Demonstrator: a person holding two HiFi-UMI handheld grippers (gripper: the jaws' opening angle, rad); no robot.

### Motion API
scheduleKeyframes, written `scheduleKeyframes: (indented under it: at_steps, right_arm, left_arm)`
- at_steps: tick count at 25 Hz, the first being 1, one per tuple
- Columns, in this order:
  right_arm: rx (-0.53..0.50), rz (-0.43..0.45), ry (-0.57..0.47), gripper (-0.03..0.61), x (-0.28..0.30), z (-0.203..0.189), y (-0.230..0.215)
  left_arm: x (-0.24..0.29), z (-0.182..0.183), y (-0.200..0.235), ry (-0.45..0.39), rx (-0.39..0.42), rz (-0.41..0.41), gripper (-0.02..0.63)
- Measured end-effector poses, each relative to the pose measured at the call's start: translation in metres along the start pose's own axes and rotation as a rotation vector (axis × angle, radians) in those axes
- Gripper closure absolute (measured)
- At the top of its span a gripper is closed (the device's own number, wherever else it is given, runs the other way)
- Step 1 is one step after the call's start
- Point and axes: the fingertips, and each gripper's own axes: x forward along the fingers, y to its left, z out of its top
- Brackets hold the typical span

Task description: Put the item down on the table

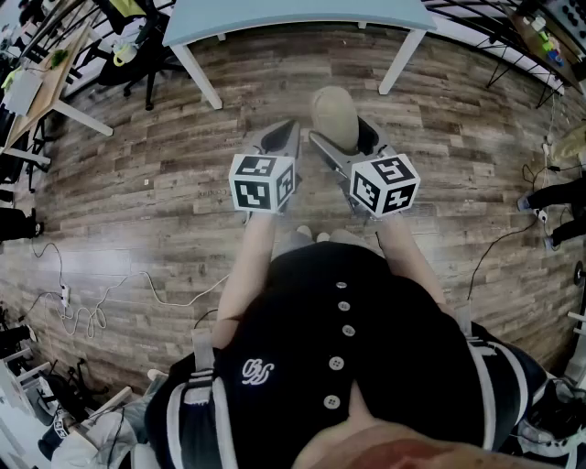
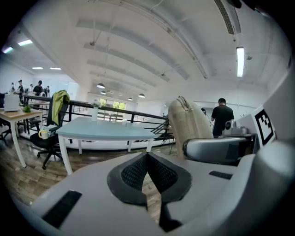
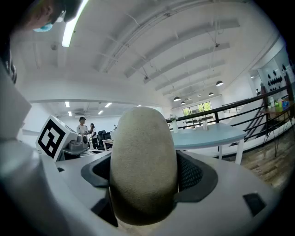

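Note:
A beige, oval, zipped pouch (image 1: 334,114) stands upright between the jaws of my right gripper (image 1: 341,137), which is shut on it. In the right gripper view the pouch (image 3: 143,161) fills the gap between the black pads (image 3: 193,173). My left gripper (image 1: 287,130) hangs just to the left of it, shut with nothing in it; its pads (image 2: 138,173) meet at the tip. From the left gripper view the pouch (image 2: 189,124) shows to the right. Both grippers are held above the wooden floor, short of the light blue table (image 1: 302,18).
The table (image 2: 103,131) has white legs and small items at its far edge. An office chair (image 1: 137,55) and a desk (image 1: 37,92) stand at far left. Cables (image 1: 101,302) lie on the floor. A railing (image 3: 258,103) and people stand in the distance.

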Motion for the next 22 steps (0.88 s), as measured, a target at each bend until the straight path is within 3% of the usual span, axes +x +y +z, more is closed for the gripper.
scheduleKeyframes:
  at_steps: [11, 17, 22]
  right_arm:
    - [0.02, -0.007, 0.027, 0.183, -0.007, -0.01, -0.021]
    - [0.002, 0.014, 0.053, 0.181, -0.008, -0.008, -0.03]
    - [0.029, 0.036, 0.047, 0.181, -0.016, -0.012, -0.04]
  left_arm:
    - [0.018, -0.011, -0.009, 0.046, 0.035, 0.004, 0.614]
    - [0.025, -0.007, -0.02, -0.028, -0.016, -0.03, 0.614]
    - [0.034, -0.014, -0.03, -0.003, -0.006, -0.01, 0.614]
